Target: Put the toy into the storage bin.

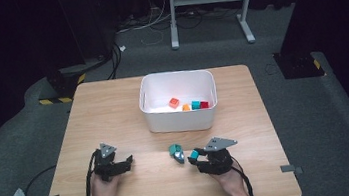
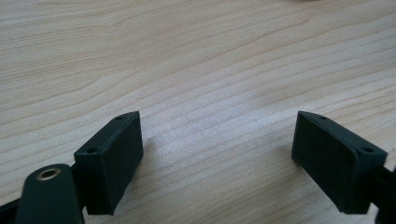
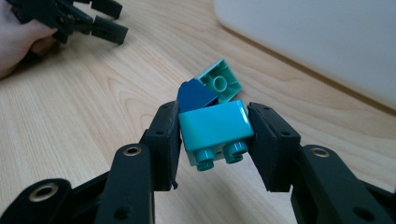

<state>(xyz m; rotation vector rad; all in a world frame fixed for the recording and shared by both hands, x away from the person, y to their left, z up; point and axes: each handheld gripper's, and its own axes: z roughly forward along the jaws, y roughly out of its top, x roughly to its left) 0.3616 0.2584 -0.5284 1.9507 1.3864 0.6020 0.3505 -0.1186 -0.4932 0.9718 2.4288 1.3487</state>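
Observation:
My right gripper (image 3: 214,135) is shut on a turquoise brick (image 3: 215,129), held a little above the wooden table (image 1: 114,115) with its studs facing me. The same brick (image 1: 194,154) shows at the tip of the right gripper (image 1: 196,159) in the high view. Just beyond it on the table lie a dark blue brick (image 3: 196,94) and a green brick (image 3: 220,81) tipped on its side, seen together as a small pile (image 1: 176,153). My left gripper (image 2: 215,154) rests low over bare wood at the front left (image 1: 123,165), jaws wide apart with nothing between them.
A white bin (image 1: 181,122) stands at the middle back of the table and holds an orange-red brick (image 1: 174,102), a yellow-orange one (image 1: 185,107), a teal one (image 1: 196,105) and a red one (image 1: 204,104). Its wall (image 3: 317,42) rises close behind the loose bricks.

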